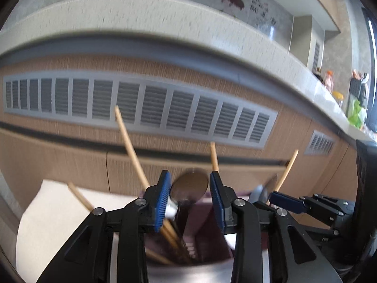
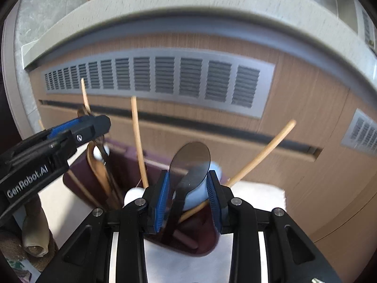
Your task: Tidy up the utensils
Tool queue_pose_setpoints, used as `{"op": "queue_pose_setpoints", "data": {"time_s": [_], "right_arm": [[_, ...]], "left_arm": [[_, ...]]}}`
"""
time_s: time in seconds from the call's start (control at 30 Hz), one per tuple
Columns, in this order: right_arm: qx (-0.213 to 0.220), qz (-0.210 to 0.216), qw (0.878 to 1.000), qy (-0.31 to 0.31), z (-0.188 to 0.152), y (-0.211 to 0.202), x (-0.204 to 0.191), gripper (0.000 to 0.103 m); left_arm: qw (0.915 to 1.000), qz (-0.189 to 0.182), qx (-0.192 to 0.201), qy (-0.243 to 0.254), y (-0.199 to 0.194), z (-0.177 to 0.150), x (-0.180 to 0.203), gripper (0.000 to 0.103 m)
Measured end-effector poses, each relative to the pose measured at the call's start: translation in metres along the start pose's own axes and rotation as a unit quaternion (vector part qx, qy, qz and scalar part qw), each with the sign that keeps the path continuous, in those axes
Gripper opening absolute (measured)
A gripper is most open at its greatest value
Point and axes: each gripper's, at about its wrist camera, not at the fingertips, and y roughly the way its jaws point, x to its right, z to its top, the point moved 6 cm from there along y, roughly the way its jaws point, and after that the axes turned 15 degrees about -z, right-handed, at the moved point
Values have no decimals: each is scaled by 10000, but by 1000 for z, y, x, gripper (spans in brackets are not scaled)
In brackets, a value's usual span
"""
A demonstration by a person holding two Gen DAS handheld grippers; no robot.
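A dark purple utensil holder (image 2: 132, 162) stands on a white cloth and holds wooden chopsticks (image 2: 137, 139) and spoons. In the left wrist view, my left gripper (image 1: 189, 197) is open over the holder (image 1: 202, 240), its pads either side of a metal spoon's bowl (image 1: 189, 186), with chopsticks (image 1: 128, 143) beside it. In the right wrist view, my right gripper (image 2: 188, 193) is open around a dark metal spoon (image 2: 189, 162) that stands in the holder's right compartment, next to a light blue spoon (image 2: 196, 195). The left gripper also shows at the left of the right wrist view (image 2: 89, 127).
A wooden cabinet front with a grey vent grille (image 1: 141, 106) rises right behind the holder, under a pale stone counter edge (image 1: 165, 18). The white cloth (image 1: 59, 212) lies under the holder. Bottles and bags (image 1: 353, 108) sit far right on the counter.
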Motion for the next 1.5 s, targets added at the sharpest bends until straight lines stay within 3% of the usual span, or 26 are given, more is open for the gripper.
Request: {"op": "queue_pose_setpoints", "data": {"time_s": [0.1,0.17,0.3,0.4,0.57,0.67,0.8,1.03,1.23,1.5], "right_arm": [[-100,159,9997,138,-6,-3,3,47],[-2,169,9995,283,-9,-12,9,64],[150,126,9988,445,-23,-42,18,74],[202,105,9985,489,-38,-68,20,79],[259,1,9976,647,-69,-117,21,95],[194,176,9961,840,-91,-143,16,97],[169,101,9951,970,-117,-170,14,99],[417,-555,9935,906,-160,-205,15,102],[411,-731,9873,1351,-184,-211,28,103],[593,-833,9863,1296,-184,-224,28,103]], "left_arm": [[9998,35,-6,-181,-11,-4,-5,55],[9998,85,30,-183,-22,-5,-2,61],[9995,309,-24,-63,-53,-5,9,79],[9989,464,-110,-42,-82,-14,17,87],[9962,831,-210,162,-132,-44,37,100],[9942,1007,-191,312,-158,-67,49,103],[9915,1120,-360,551,-182,-99,61,103],[9909,1180,-366,531,-217,-141,75,103],[9868,1481,-372,547,-231,-162,82,103],[9874,1431,-433,523,-234,-167,89,103]]}}
